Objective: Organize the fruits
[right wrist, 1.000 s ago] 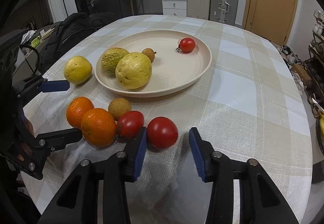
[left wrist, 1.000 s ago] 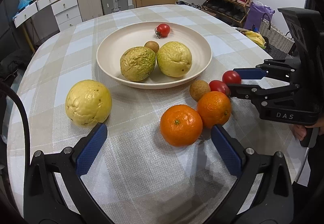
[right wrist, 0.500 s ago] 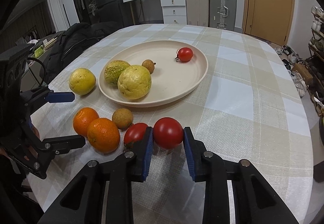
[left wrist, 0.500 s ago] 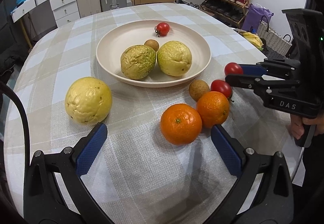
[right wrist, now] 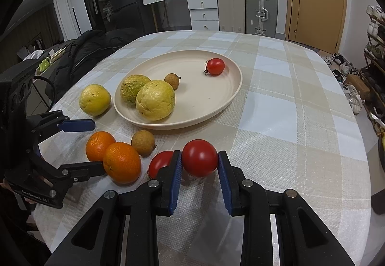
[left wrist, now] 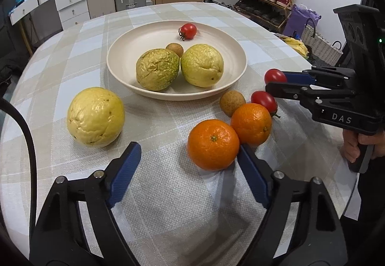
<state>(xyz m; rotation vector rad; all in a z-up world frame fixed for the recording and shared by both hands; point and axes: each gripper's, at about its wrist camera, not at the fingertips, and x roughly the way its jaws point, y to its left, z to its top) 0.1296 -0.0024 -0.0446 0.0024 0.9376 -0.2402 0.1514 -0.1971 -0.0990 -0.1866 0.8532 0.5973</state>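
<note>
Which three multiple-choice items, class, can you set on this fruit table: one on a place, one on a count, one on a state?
1. Where is the lone yellow fruit?
A. on the tablecloth, beside the plate
B. inside the plate
C. on the floor

2. How many oranges are there?
A. one
B. two
C. four

3. What are the right tongs doing?
A. standing wide open over bare cloth
B. gripping an orange
C. gripping a red tomato

Key:
1 A, since it sits on the checked cloth, clear of the plate's rim.
2 B, since two lie touching each other near the front edge.
3 C, since the blue pads, having just closed, press both sides of the tomato.
</note>
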